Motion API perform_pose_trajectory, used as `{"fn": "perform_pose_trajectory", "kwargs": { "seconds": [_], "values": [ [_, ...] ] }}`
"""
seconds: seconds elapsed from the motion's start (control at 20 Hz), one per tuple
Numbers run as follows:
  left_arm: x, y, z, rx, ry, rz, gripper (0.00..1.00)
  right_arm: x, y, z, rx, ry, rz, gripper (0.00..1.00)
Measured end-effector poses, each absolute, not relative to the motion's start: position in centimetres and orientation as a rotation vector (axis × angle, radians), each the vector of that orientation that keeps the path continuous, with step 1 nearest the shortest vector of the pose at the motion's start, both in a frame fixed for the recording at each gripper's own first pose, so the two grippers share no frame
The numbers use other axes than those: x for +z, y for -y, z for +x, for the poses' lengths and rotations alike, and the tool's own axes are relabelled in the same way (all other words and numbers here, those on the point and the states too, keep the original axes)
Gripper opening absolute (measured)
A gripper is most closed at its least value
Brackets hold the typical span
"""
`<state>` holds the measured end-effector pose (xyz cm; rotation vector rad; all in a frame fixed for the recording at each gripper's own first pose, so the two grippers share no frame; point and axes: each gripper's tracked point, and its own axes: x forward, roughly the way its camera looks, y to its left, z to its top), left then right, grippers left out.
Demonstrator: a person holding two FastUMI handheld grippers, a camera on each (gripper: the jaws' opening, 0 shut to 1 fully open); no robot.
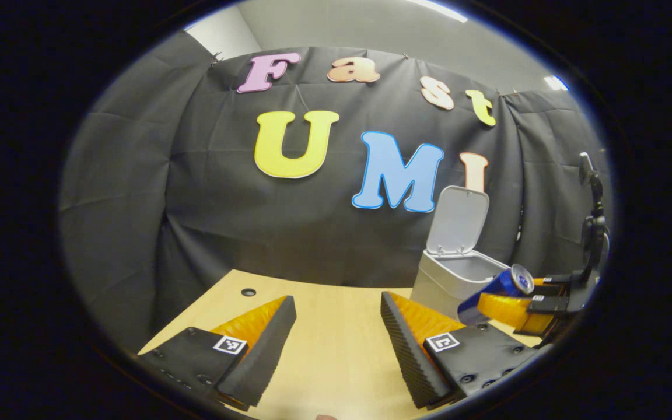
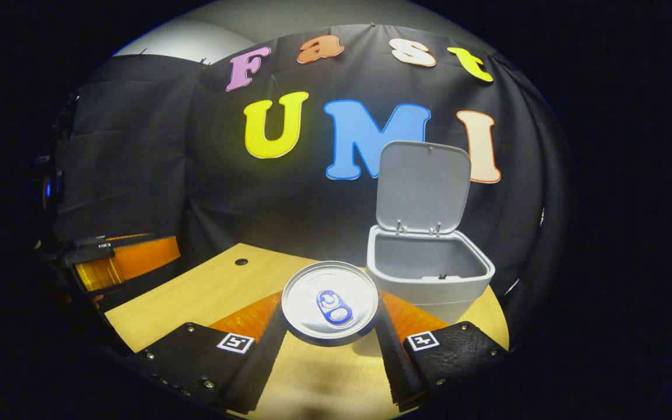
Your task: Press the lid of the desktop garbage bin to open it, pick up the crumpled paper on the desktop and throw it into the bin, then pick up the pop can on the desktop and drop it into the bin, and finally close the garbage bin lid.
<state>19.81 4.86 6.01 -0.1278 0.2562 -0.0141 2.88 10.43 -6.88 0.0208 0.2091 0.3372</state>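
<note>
R gripper clamps can, lower centre; bin lid up.
L gripper fingers wide, nothing held, over table.

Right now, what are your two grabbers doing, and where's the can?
Right gripper shut on pop can, carried end-first toward bin. Left gripper open, holding nothing, above table. Lid up, bin mouth unobstructed.

Blue pop can tilted, gripped near the white bin — lid upright.
</note>
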Motion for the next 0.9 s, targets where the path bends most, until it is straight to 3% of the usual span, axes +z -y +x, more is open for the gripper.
{"fn": "perform_pose_trajectory", "kwargs": {
  "seconds": [0.9],
  "values": [
    [6.6, -4.5, 20.3, 0.002, -0.251, -0.108, 0.96, -0.1, -2.5, 9.7, 0.141, -0.037, 0.105, 0.80]
  ]
}}
